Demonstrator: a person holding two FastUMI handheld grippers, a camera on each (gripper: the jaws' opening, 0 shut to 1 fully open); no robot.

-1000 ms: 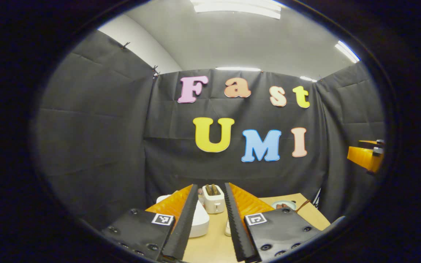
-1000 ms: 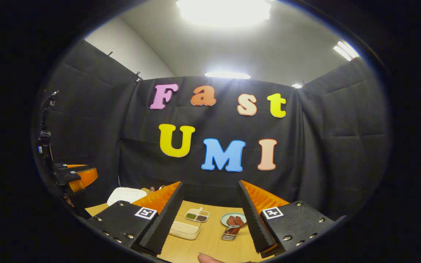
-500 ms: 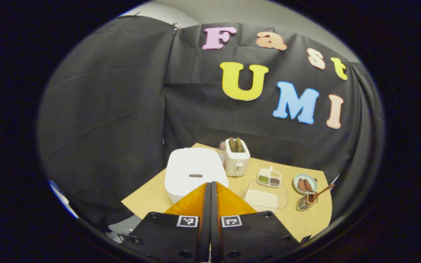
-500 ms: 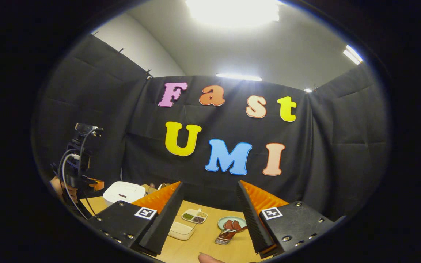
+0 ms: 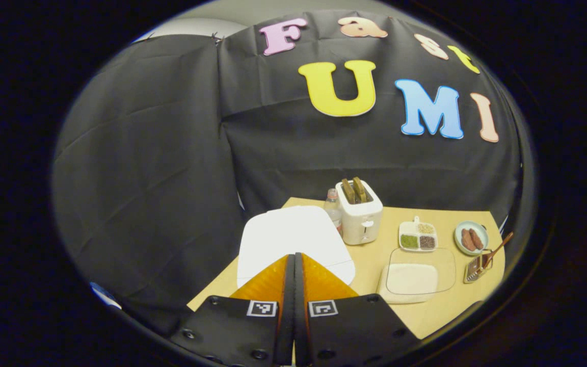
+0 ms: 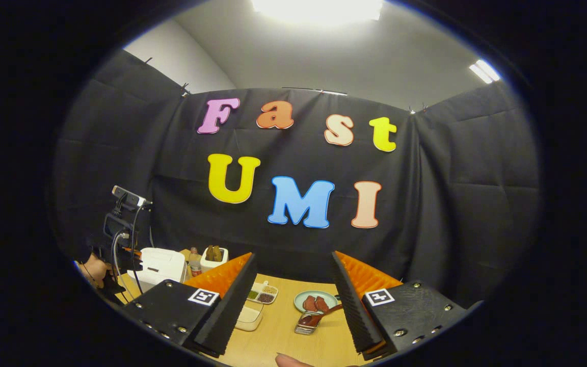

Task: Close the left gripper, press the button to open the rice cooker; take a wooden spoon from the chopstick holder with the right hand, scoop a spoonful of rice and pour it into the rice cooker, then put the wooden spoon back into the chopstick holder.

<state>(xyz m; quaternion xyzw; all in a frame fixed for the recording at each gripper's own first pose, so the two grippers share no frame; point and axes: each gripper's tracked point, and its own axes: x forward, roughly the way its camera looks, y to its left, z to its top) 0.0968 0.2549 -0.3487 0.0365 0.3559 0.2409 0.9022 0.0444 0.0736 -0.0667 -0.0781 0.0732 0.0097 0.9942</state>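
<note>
The white rice cooker (image 5: 293,237) stands closed at the table's left end, right under my left gripper (image 5: 294,259), which is shut with nothing between its fingers and hovers over the lid's near edge. The wooden spoon (image 5: 497,248) leans in the metal chopstick holder (image 5: 474,268) at the right end. A clear container of rice (image 5: 416,278) lies between them. My right gripper (image 6: 292,262) is open and held above the table's near side, with the chopstick holder (image 6: 306,323) and spoon (image 6: 326,313) low between its fingers. The rice cooker (image 6: 157,265) and left gripper (image 6: 120,239) are at its far left.
A toaster (image 5: 359,214) with bread and a small bottle (image 5: 331,204) stand behind the cooker. A divided dish of grains (image 5: 418,235) and a plate of sausages (image 5: 471,237) sit at the back right. A hand (image 6: 92,267) holds the left gripper.
The left gripper went from open to shut, tipped downward and moved closer over the rice cooker. The right gripper stayed open and shifted only slightly.
</note>
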